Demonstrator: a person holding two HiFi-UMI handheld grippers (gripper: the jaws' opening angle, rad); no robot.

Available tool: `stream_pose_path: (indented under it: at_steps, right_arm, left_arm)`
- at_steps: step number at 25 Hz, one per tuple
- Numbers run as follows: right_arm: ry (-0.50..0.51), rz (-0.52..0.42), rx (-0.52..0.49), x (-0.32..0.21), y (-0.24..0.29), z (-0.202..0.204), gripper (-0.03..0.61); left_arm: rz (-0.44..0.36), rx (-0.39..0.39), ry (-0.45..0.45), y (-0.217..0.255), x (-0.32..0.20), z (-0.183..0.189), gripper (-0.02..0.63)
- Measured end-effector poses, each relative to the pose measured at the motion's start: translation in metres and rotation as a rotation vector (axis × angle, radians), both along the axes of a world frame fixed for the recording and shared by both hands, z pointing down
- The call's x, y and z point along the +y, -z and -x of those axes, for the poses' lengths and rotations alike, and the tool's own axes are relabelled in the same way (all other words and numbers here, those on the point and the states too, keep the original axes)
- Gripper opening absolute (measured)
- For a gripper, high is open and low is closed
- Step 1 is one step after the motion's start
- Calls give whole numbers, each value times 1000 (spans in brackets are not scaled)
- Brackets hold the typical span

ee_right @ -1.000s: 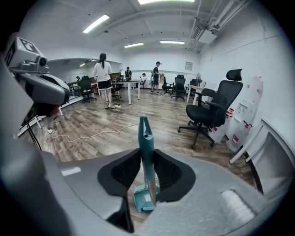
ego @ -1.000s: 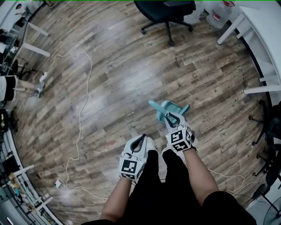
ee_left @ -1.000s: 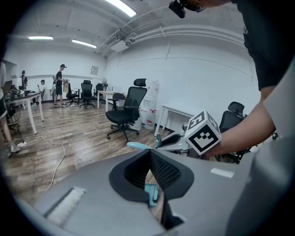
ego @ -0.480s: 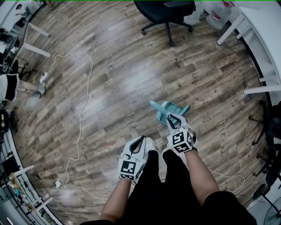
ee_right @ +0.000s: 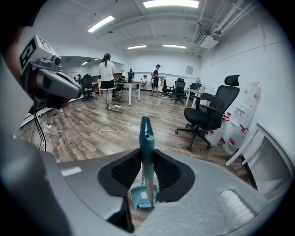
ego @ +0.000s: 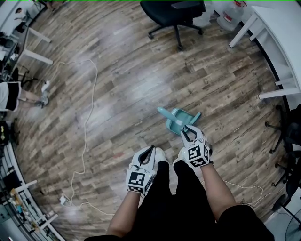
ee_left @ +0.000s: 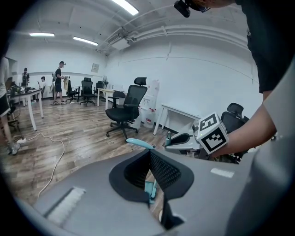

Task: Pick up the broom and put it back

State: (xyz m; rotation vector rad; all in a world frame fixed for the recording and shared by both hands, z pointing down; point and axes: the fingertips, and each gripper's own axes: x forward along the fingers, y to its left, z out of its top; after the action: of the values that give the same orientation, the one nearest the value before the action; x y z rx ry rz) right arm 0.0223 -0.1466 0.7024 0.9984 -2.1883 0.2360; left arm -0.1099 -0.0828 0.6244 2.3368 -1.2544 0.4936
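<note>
The R gripper (ego: 187, 130) was seen clamped on the broom (ee_right: 146, 138), pads pressed to both sides of the teal handle a little below its hooked top. The L gripper (ego: 148, 151) was held closed w/ nothing between its jaws, low beside the person's leg. The broom was stood near upright on the floor (ego: 117, 94) just ahead of the feet, its lower end at a teal dustpan (ee_right: 138, 197). Whether it was already lifted clear could not be told. The step in hand was judged to be the pick-up and carry. For that to be done well, the grip should be kept firm and the handle kept vertical, so the head is not swung. The lift should be made straight up so the dustpan is not tipped or dragged. The cable (ego: 89, 108) and chair (ego: 171, 10) should be given room on the way. The put-back spot was not shown, so the route could not be judged. Vs. the earlier frame, little was changed: the same hold on the handle was kept, and the R gripper was drawn slightly nearer the body in the head view. The L gripper was left where it was, and the whole view was shifted a touch.
</note>
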Motion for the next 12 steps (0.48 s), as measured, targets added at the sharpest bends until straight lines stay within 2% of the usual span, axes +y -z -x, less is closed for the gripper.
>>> stream_pose_path:
  at_steps: [12]
  right_arm:
    - [-97, -5, -30, 8, 20, -45, 87]
  left_arm:
    - [-2, -7, -69, 10, 4, -20, 18]
